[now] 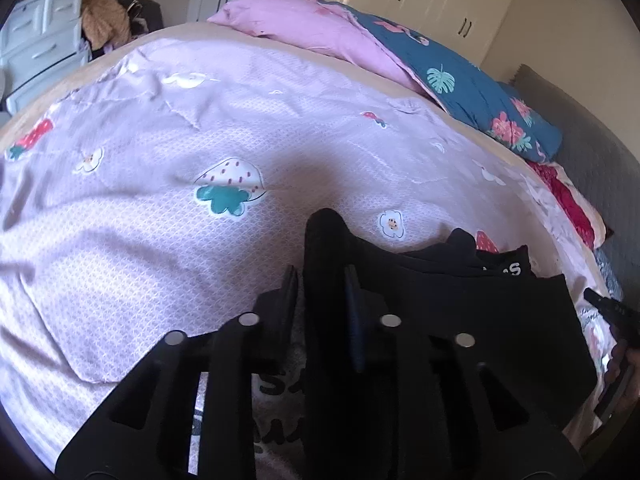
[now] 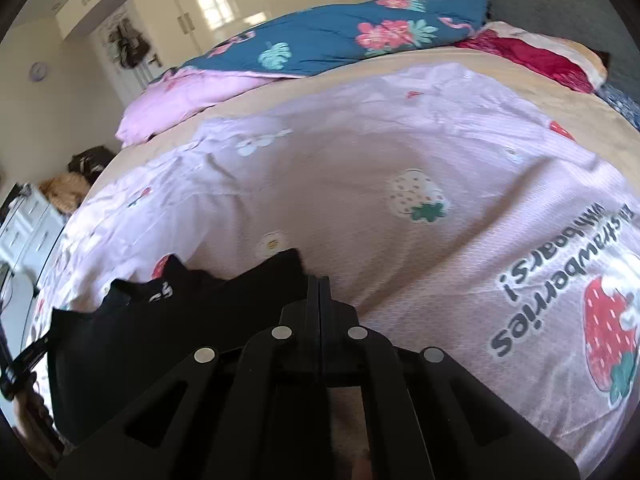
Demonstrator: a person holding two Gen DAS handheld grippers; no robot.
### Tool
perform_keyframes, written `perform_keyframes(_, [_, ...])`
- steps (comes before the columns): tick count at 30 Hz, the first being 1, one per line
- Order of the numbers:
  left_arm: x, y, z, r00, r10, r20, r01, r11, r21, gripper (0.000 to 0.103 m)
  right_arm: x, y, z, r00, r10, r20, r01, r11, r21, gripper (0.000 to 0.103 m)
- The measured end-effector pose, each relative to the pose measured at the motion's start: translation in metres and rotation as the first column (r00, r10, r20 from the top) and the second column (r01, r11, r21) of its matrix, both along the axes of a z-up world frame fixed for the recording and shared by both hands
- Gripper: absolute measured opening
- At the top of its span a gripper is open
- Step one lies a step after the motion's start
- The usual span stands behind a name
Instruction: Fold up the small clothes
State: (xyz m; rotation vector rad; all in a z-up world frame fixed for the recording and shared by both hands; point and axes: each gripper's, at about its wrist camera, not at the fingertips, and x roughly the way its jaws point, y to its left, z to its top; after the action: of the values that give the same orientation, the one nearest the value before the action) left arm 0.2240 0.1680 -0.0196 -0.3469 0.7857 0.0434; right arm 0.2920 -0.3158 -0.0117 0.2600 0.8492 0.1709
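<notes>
1. My left gripper has its fingers narrowed onto a bunched edge of the small black cloth garment with white lettering; the fabric stands up between the fingers and drapes away to their right over the pink strawberry-print bed cover.
2. I should keep that pinch firm and shallow, so only the garment's layers are caught and not the cover beneath.
3. My right gripper has its fingers pressed together at the tips, and the garment spreads out to the left of them. Whether a hem is actually nipped there I cannot tell, so I would check before pulling.
4. As I judge it, the fold goes best if both sets of fingers travel level and together, keeping the edge between them taut.
5. I would lay the edge down flat ahead of the fingers, corners matched, before letting go.
</notes>
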Motion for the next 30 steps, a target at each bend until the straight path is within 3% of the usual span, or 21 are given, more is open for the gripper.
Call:
perform_keyframes(3, [0.000,-0.001,0.003,1.000,-0.008,0.003,0.008,1.000,-0.002,0.020,0.005,0.017,-0.005,0.999,0.044,-0.019,-0.045,0.998,-0.035,0.046])
perform_keyframes(5, [0.002,-0.004,0.004,1.000,-0.020,-0.003,0.020,1.000,0.003,0.030,0.010,0.030,-0.011,0.998,0.063,-0.031,-0.066,0.995,-0.080,0.050])
perform_keyframes(6, [0.004,-0.006,0.004,1.000,-0.029,-0.008,0.029,1.000,0.002,0.032,0.011,0.032,-0.013,0.997,0.067,-0.036,-0.069,0.994,-0.088,0.049])
perform_keyframes(7, [0.006,-0.009,0.002,0.999,-0.035,-0.018,0.036,0.999,0.006,0.033,0.013,0.036,-0.015,0.997,0.068,-0.039,-0.071,0.993,-0.096,0.042])
perform_keyframes(8, [0.009,-0.011,0.000,0.999,-0.042,-0.030,0.043,0.999,0.016,0.033,0.013,0.037,-0.017,0.997,0.068,-0.043,-0.072,0.992,-0.104,0.023])
perform_keyframes(9, [0.011,-0.014,-0.003,0.998,-0.056,-0.042,0.057,0.998,0.028,0.029,0.013,0.038,-0.019,0.997,0.065,-0.045,-0.069,0.991,-0.114,0.011])
perform_keyframes(10, [0.012,-0.016,-0.005,0.997,-0.062,-0.046,0.064,0.997,0.037,0.008,0.012,0.037,-0.019,0.997,0.064,-0.038,-0.068,0.991,-0.114,0.006])
perform_keyframes(11, [0.012,-0.019,-0.005,0.997,-0.068,-0.042,0.070,0.996,0.047,0.003,0.010,0.035,-0.017,0.997,0.067,-0.024,-0.069,0.992,-0.105,0.006])
perform_keyframes(15, [0.001,-0.023,0.011,0.997,-0.066,0.039,0.063,0.995,0.079,0.003,0.001,0.010,0.005,0.998,0.011,0.065,-0.010,1.000,-0.008,0.005])
perform_keyframes(18, [0.001,-0.023,0.021,0.995,-0.064,0.078,0.056,0.994,0.098,0.003,0.002,0.000,0.009,0.996,-0.036,0.086,0.034,0.999,0.027,0.005])
perform_keyframes(25, [0.015,-0.017,-0.002,0.999,-0.039,-0.010,0.040,0.996,0.079,0.004,0.013,0.008,-0.014,0.998,-0.054,0.019,0.055,0.998,-0.033,0.005])
perform_keyframes(30, [0.013,-0.012,-0.008,0.999,-0.013,-0.031,0.015,0.998,0.064,0.012,0.013,0.008,-0.024,0.998,-0.064,-0.018,0.063,0.997,-0.050,0.005])
